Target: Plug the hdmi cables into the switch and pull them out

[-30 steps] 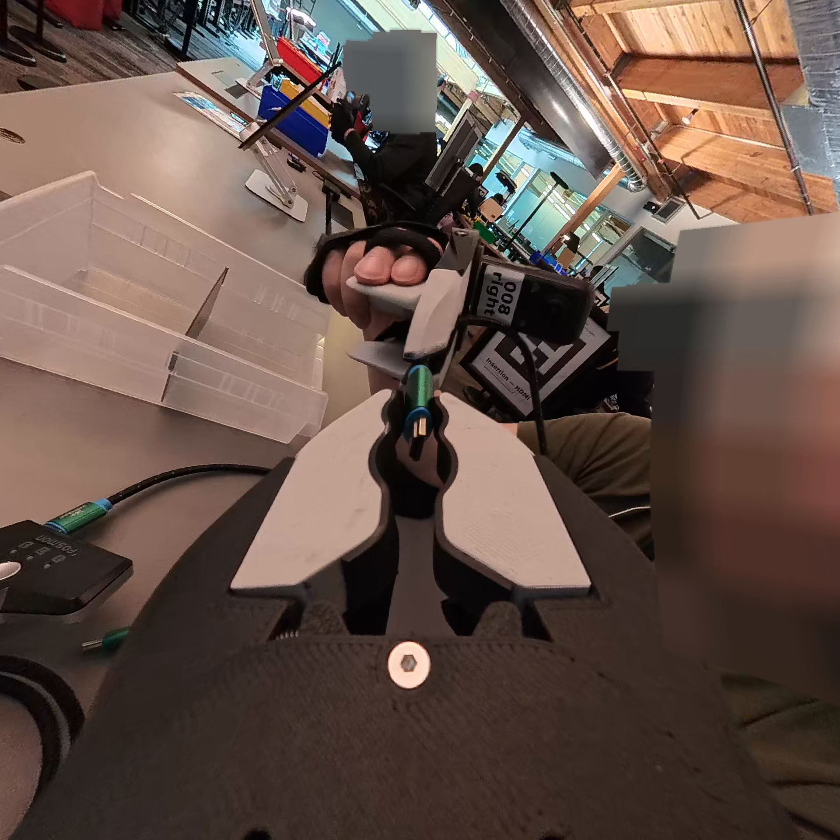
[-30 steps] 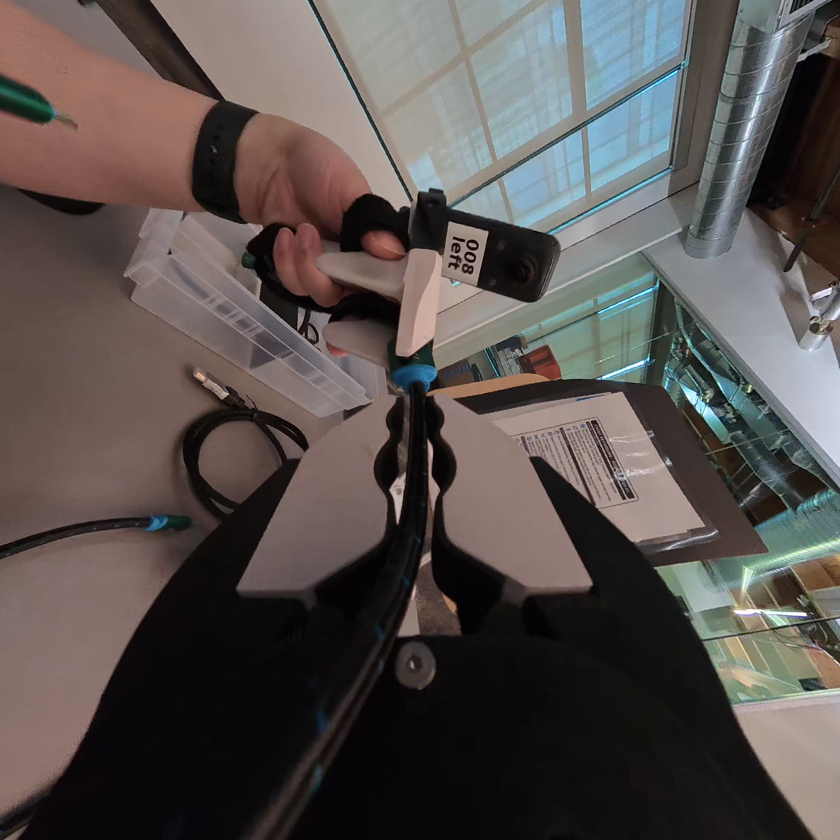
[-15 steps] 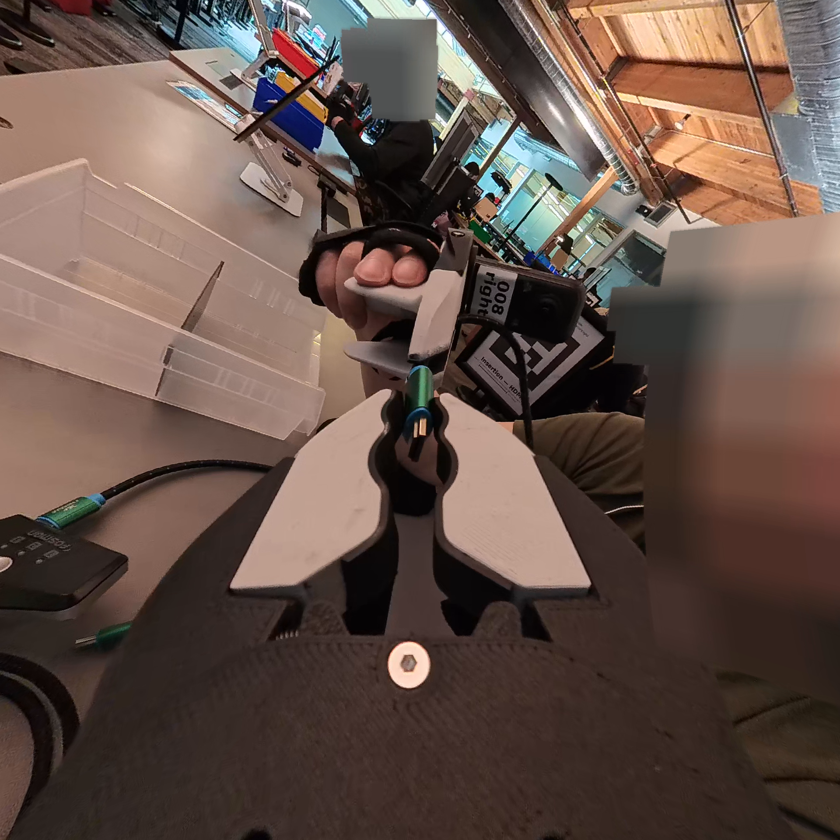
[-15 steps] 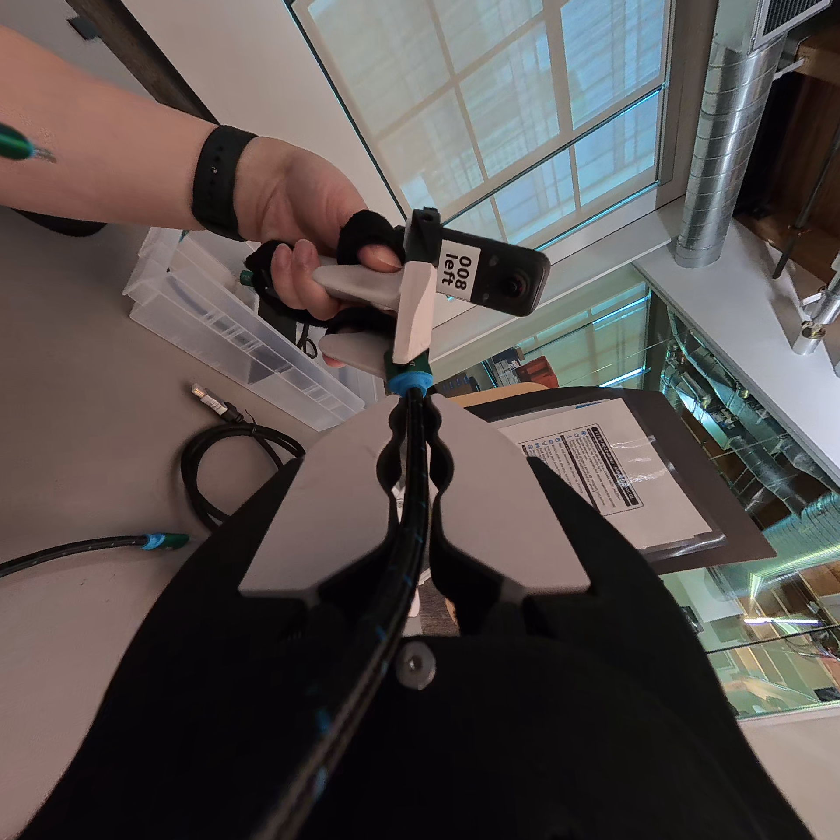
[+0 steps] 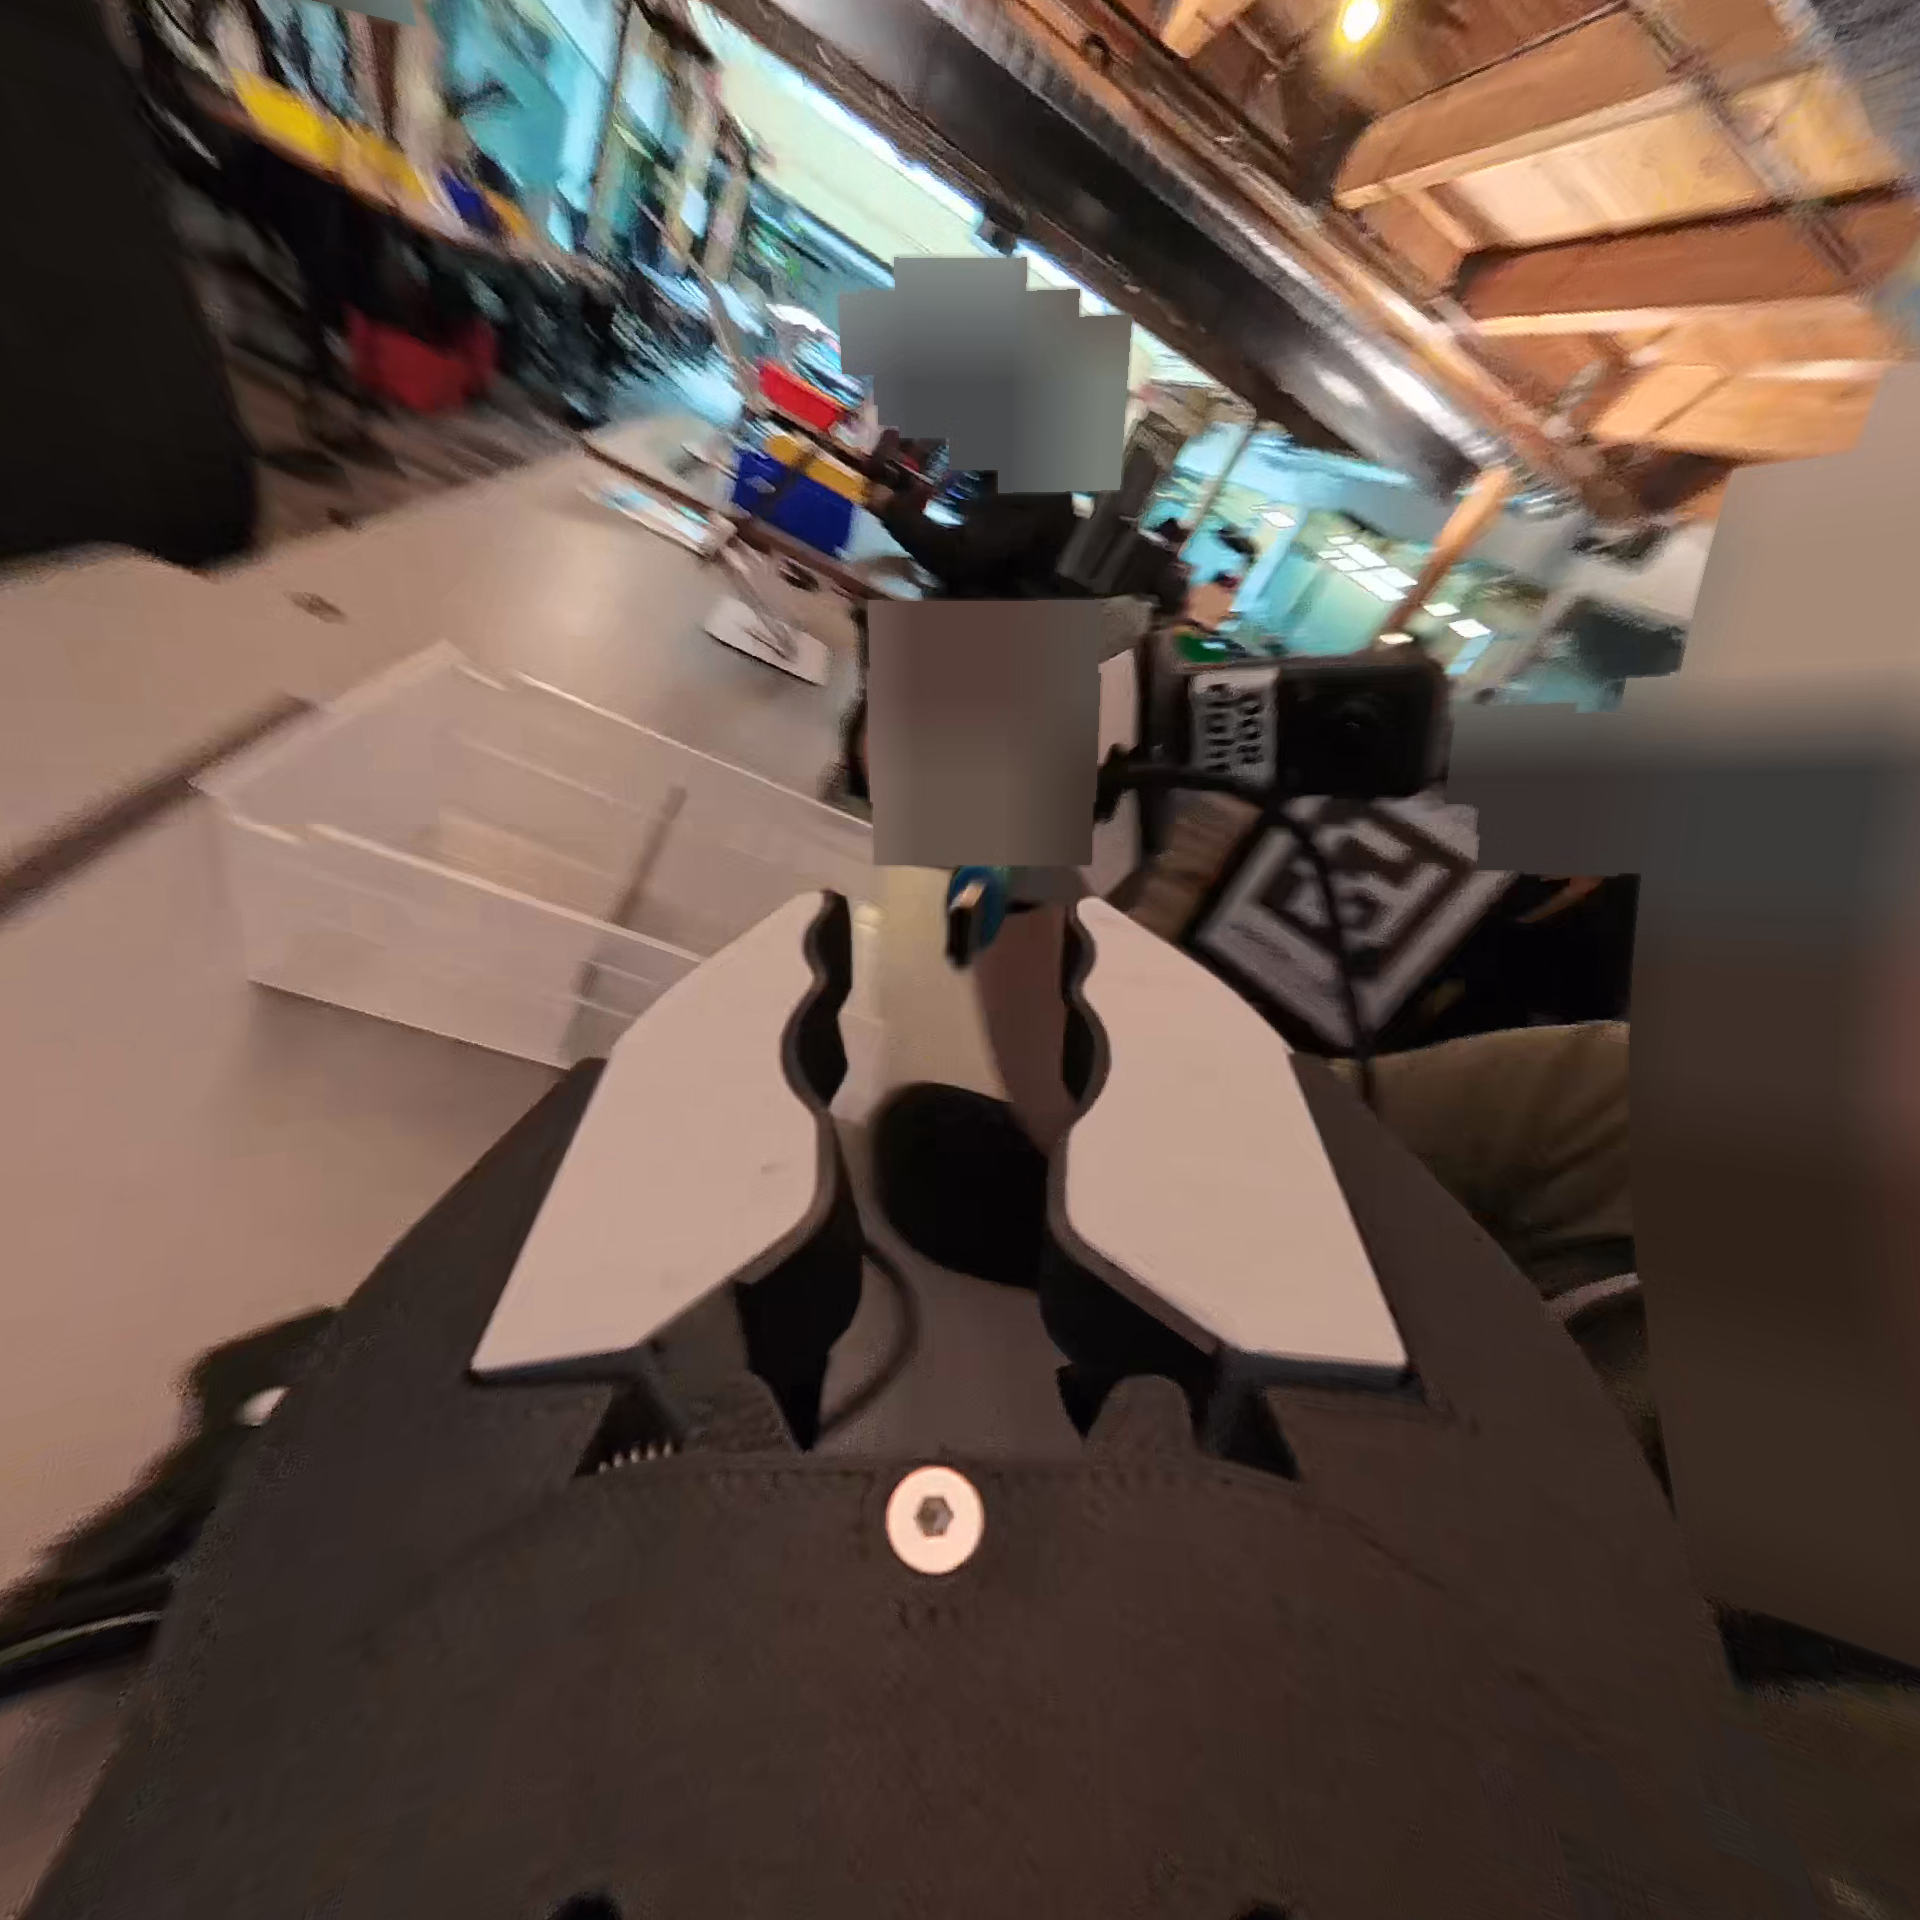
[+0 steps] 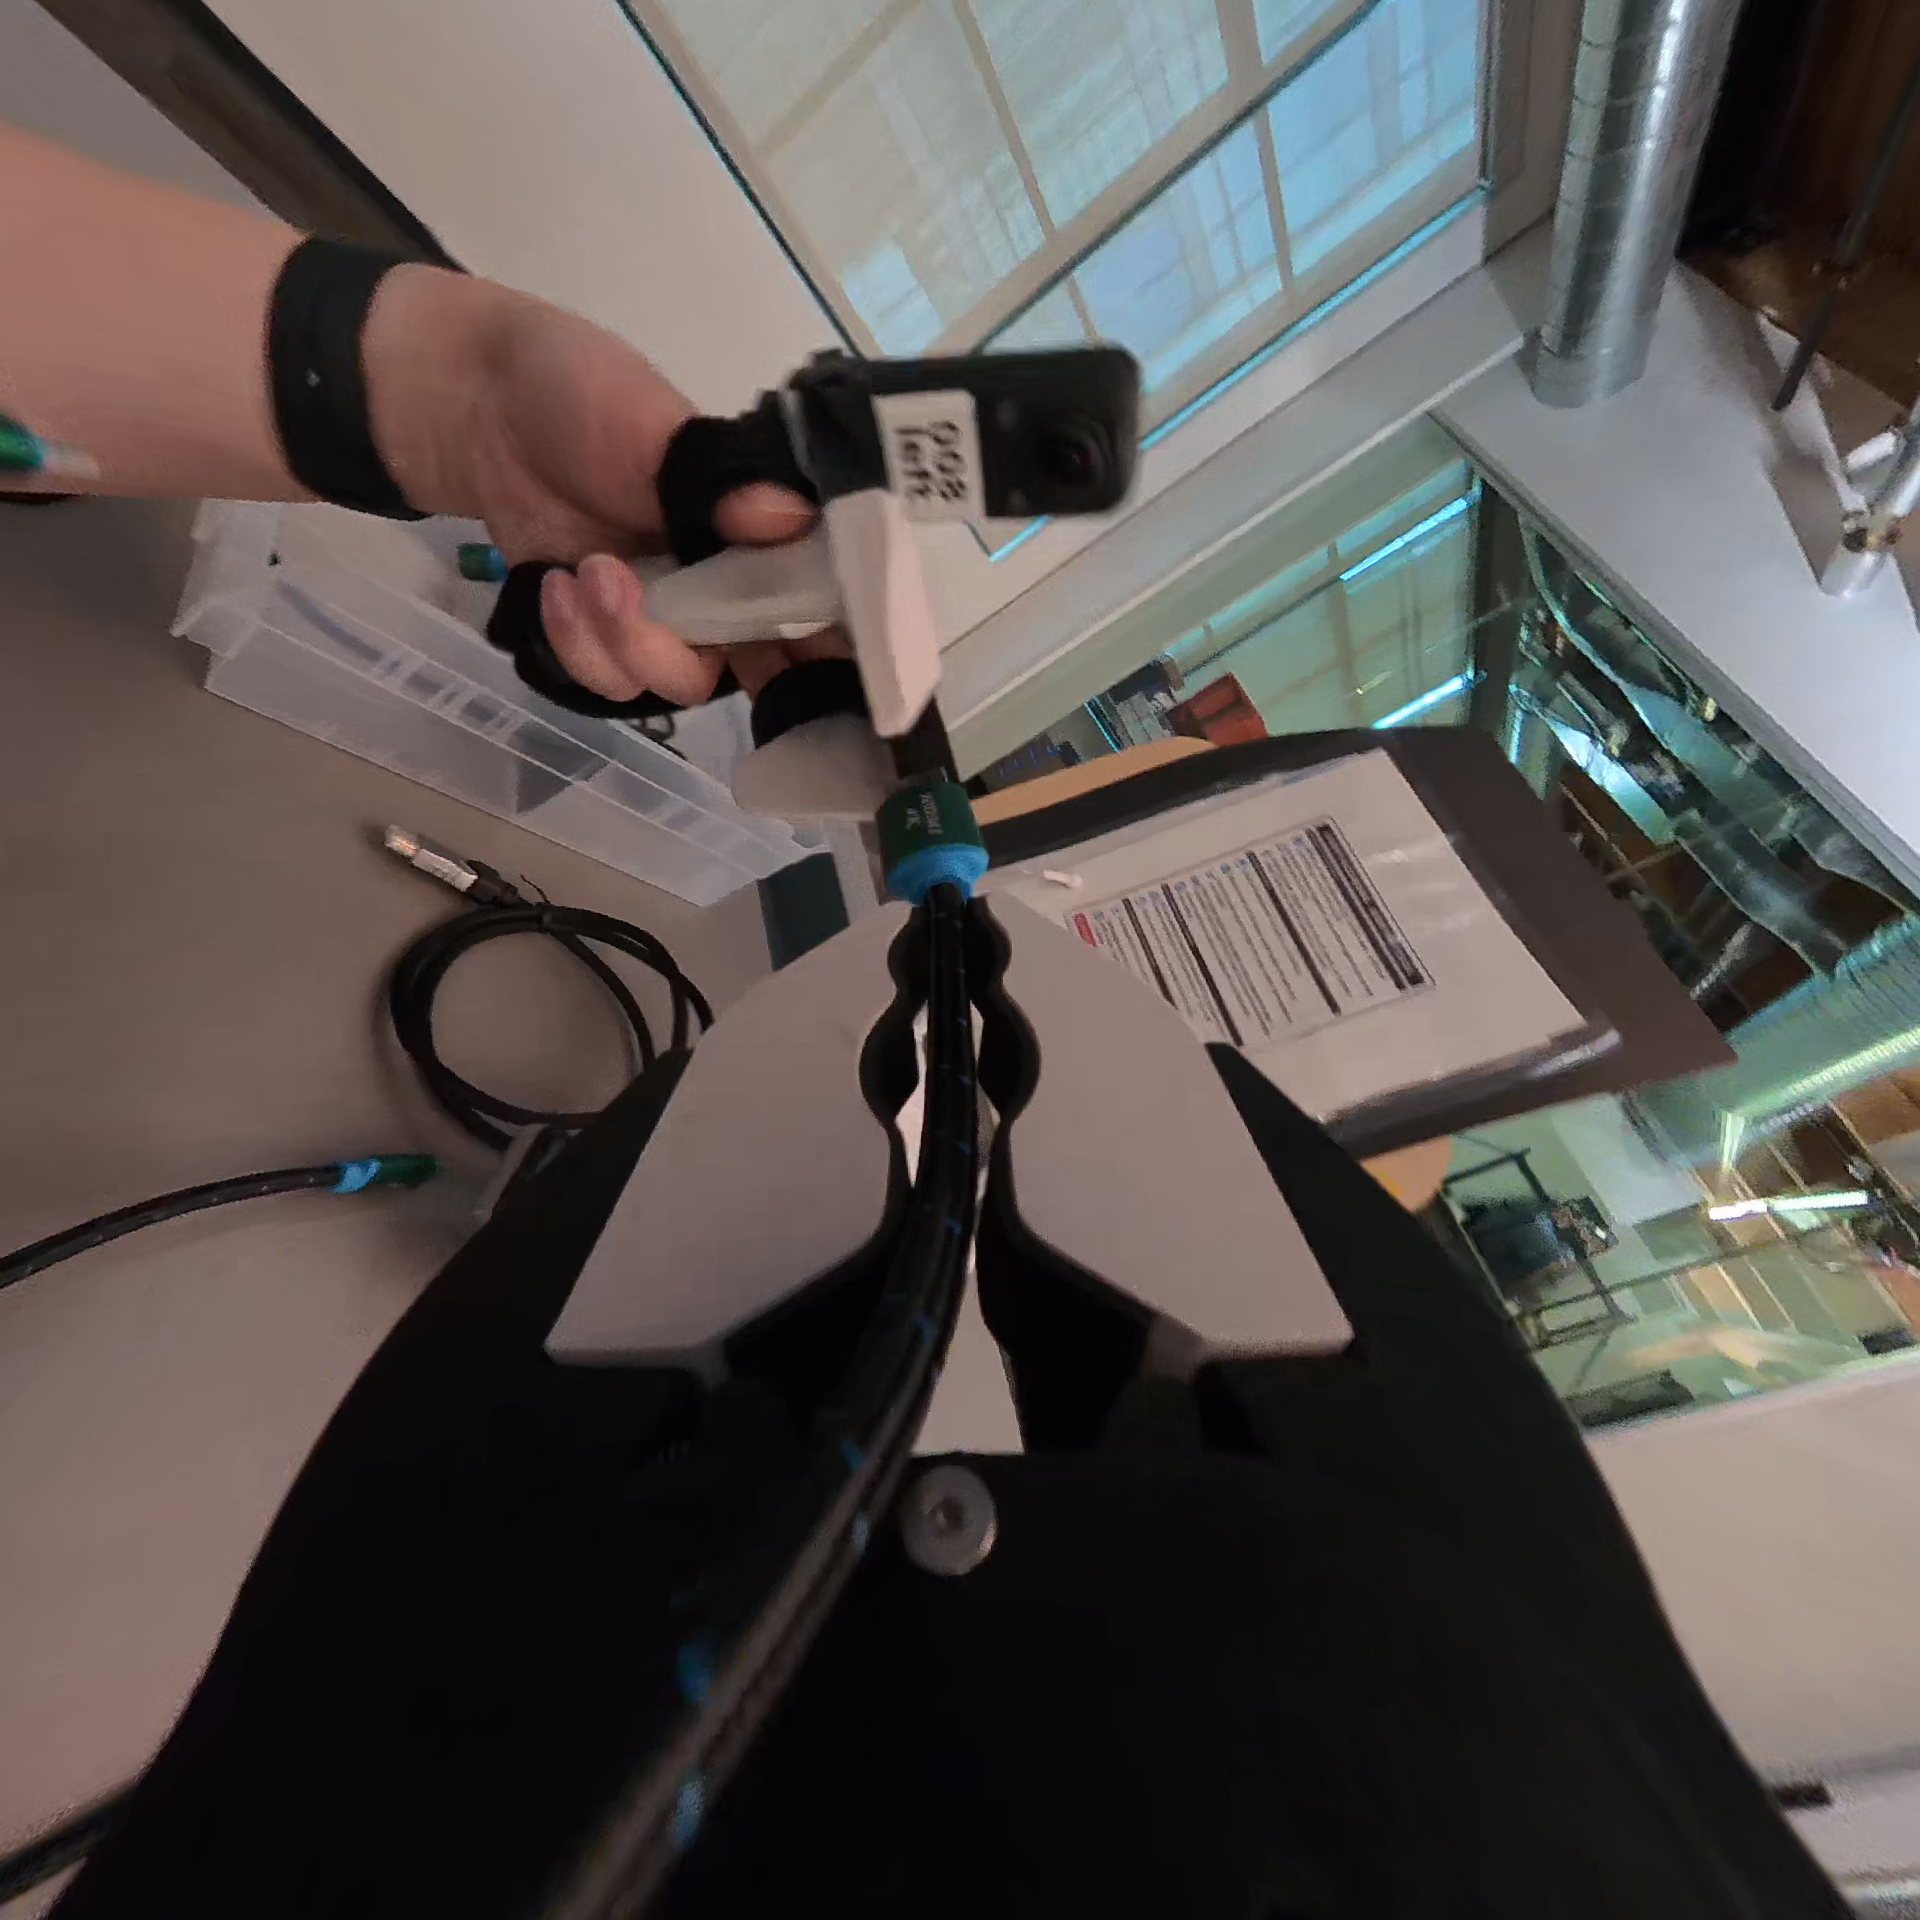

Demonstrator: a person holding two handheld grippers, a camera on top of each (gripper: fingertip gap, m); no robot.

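Observation:
My right gripper (image 6: 940, 925) is shut on a black braided HDMI cable (image 6: 940, 1101) just behind its green plug with a blue collar (image 6: 928, 836). The plug points away from me, toward the left gripper (image 6: 868, 717), which a hand holds in the air beyond it. In the left wrist view my left gripper (image 5: 945, 914) is open and empty, its jaws wide apart. The same plug (image 5: 971, 914) hangs just past its fingertips. This view is blurred. The switch is not in view.
A second HDMI cable with a green plug (image 6: 379, 1174) lies on the grey table (image 6: 208, 987). A thin coiled black cable (image 6: 540, 1018) and a clear plastic organiser (image 6: 447, 707) are beyond it. A dark board with a paper sheet (image 6: 1299, 935) stands at the right.
My left gripper has opened and let go of the plug tip, and its view has swung and blurred. My right gripper still holds the cable. The switch has left the left view.

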